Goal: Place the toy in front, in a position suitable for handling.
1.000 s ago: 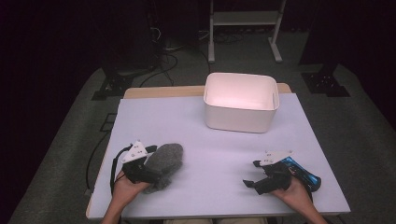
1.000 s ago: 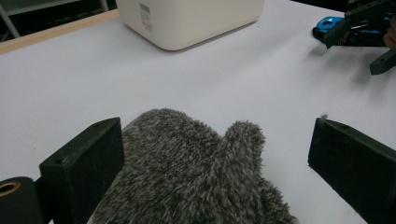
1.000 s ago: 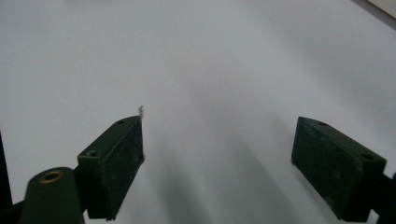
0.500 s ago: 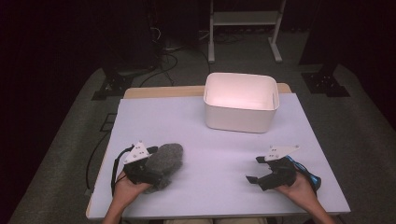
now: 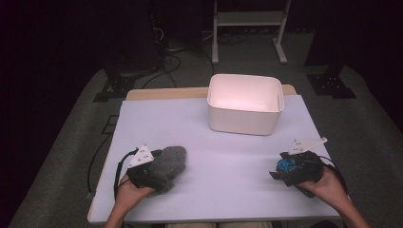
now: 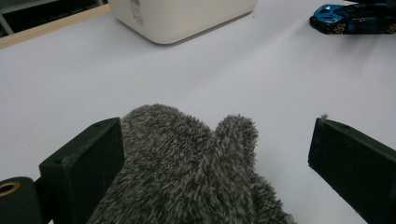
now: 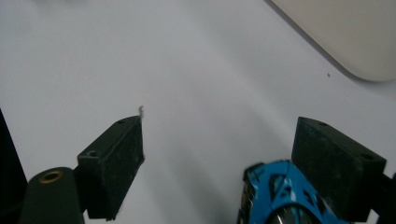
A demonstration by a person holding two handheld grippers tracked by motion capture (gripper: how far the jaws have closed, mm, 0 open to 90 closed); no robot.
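I count one grey fuzzy fabric mitten (image 6: 187,172) lying near the front left corner of my worktop (image 5: 228,156), and my left claw (image 6: 215,158) sits around it with its jaws wide apart: one jaw is against the fur on one side, the other stands clear of it with bare surface between, so nothing is clamped. There is one small blue toy car (image 7: 280,196), lying near the front right edge of the worktop. My right claw (image 7: 224,163) is also spread wide, with the car's nose close beside one jaw and well apart from the other; I cannot tell whether that jaw touches it, and it is not gripped. From the left gripper view the same car (image 6: 350,18) lies flat on the surface far across from the mitten. One white rectangular plastic tub (image 5: 244,107) stands toward the back, right of centre, near the far edge where a strip of wood shows. Between the mitten, the car and the tub the pale sheet is open, giving both claws wide room in the middle; each hand works close to the front edge.
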